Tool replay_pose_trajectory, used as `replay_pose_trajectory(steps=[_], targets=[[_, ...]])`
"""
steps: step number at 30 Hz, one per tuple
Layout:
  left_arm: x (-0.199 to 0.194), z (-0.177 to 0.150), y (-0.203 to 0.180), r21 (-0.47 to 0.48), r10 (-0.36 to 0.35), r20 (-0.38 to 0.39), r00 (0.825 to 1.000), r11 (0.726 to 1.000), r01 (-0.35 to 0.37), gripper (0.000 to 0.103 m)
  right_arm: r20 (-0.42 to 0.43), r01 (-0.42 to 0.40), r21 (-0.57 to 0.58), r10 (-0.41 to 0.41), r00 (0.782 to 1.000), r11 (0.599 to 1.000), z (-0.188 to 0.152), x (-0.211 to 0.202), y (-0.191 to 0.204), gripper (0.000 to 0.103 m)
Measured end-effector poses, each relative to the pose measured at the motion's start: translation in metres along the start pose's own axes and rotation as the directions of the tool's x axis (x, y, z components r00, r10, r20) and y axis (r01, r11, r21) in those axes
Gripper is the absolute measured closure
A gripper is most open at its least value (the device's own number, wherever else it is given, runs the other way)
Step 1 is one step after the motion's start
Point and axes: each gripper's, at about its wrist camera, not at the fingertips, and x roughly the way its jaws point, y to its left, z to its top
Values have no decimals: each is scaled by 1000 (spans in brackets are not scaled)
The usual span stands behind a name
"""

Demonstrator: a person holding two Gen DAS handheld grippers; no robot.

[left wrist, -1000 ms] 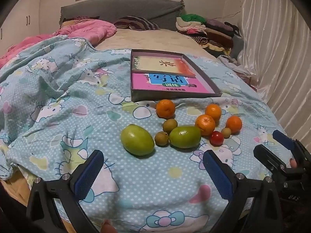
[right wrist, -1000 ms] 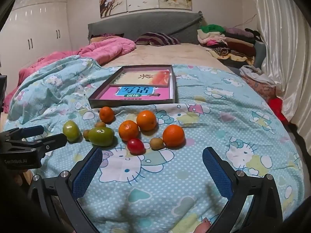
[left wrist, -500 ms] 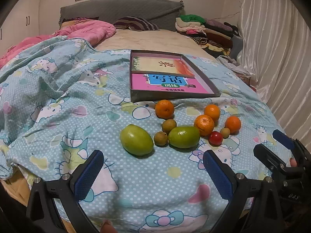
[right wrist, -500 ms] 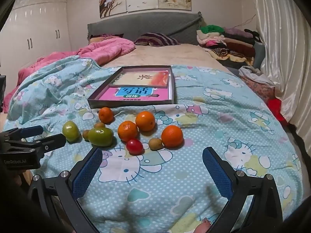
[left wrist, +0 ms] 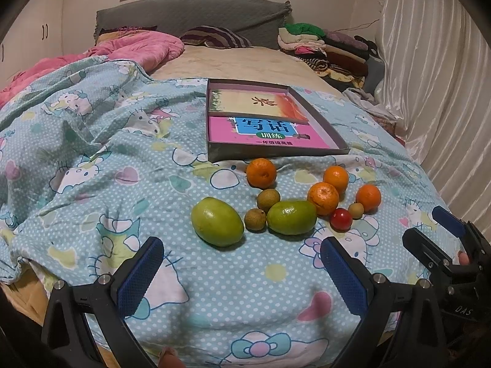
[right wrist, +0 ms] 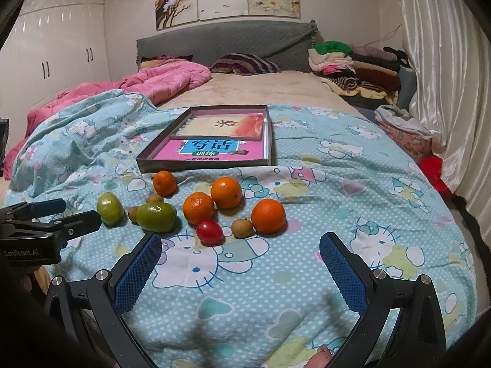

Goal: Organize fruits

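Fruit lies in a loose cluster on a light-blue cartoon-cat quilt (left wrist: 92, 159) spread over the near end of a bed, just in front of a shallow grey box tray (left wrist: 214, 153) that holds two booklets, one pink and blue (left wrist: 264, 133), one cream and orange (left wrist: 260, 102). Largest are two smooth green oval fruits: one (left wrist: 217, 221) lies apart at the left of the group, the other (left wrist: 291, 217) is darker with a reddish tinge on one end in the right wrist view and touches an orange. Next come four round, glossy, finely dimpled oranges: one (left wrist: 261, 173) nearest the tray, two touching each other in the middle (left wrist: 323, 197) (left wrist: 335, 178), and one (left wrist: 368, 197) at the right end. Three small dull tan-brown round fruits, perhaps longans, follow: two (left wrist: 268, 200) (left wrist: 255, 219) sit between the green fruits and one (left wrist: 356, 210) is just beside the right-end orange. Smallest of the shiny ones is a single red cherry tomato (left wrist: 341, 219), at the front of the cluster. The left gripper (left wrist: 239, 260) hovers over the quilt before the green fruits, blue-padded fingers spread wide and gripping nothing. The right gripper (right wrist: 241, 259) hovers just short of the tomato and the right-end orange, equally wide and empty.
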Motion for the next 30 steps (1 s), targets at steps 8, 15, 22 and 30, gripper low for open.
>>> replay_pose_trajectory(steps=[8,15,22,30], targets=[[0,0,1,2,-5,-1,1000,1000,5,0,-1,0,0,0,1000,1000,0,0,0,0],[0,0,1,0,-3,-2,1000,1000,3,0,-2,1,0,-1,1000,1000,0,0,0,0],[0,0,1,1,-2,-3,1000,1000,2,0,-2,1,0,-1,1000,1000,0,0,1,0],[2,-1,1,4,-6,-11,1000,1000,6,0,-7,3,1,-3,1000,1000,0,1,1,0]])
